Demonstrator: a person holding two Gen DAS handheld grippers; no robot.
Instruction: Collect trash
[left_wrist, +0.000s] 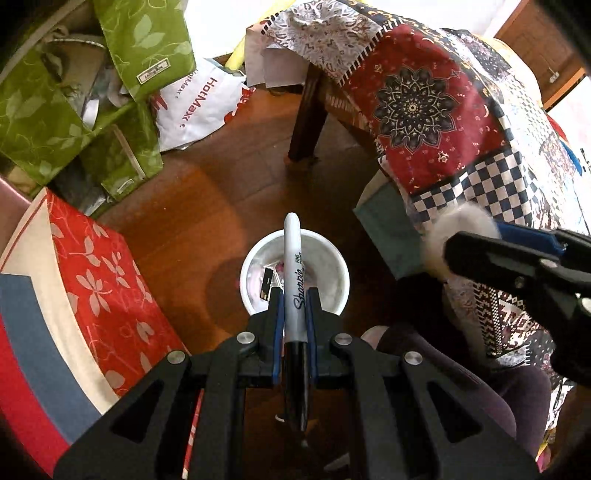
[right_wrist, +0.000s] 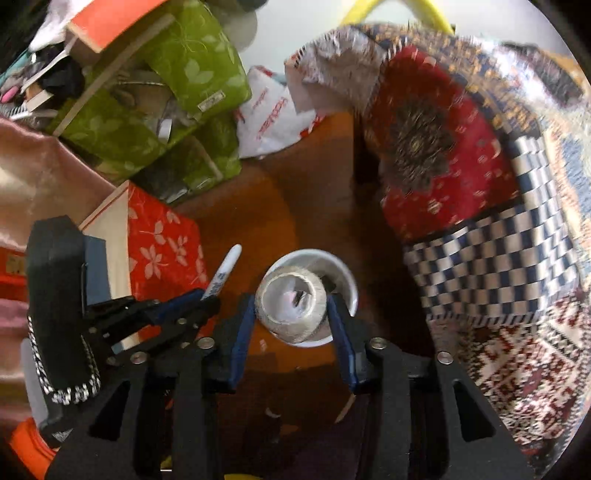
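**Left wrist view: marker and roll both held over the white bin**

Left wrist camera looks almost straight down. My left gripper (left_wrist: 294, 295) is clamped on a Sharpie marker (left_wrist: 294, 273), blue pads tight on both sides of the barrel, black cap end toward the camera, grey end pointing away. Marker tip lines up over the far rim of the white bin (left_wrist: 332, 291), which stands on the brown wood floor (left_wrist: 207, 206). Small scraps lie inside the bin; too small to say what they are.

My right gripper (left_wrist: 461, 247) comes in from the right edge of this view with a whitish roll (left_wrist: 450, 229) at its fingers, beside the bin, in front of the patchwork cloth (left_wrist: 443, 110) draped over the table.

Right wrist camera: my right gripper (right_wrist: 291, 314) has the whitish roll (right_wrist: 291, 308) between its blue pads, hollow core facing the lens, directly above the white bin (right_wrist: 347, 284). Left pad sits at the roll's side; right pad looks just at its edge, view is blurred, so I cannot tell if it is pressing. Jaws partly apart, about roll width.

My left gripper (right_wrist: 207, 301) shows at lower left here with the Sharpie marker (right_wrist: 223, 273) sticking out, left of the bin.

Around: red floral box (left_wrist: 110, 266) to the left, green leaf-print boxes (left_wrist: 140, 44) farther back, white plastic bag (left_wrist: 199, 103) on the floor.
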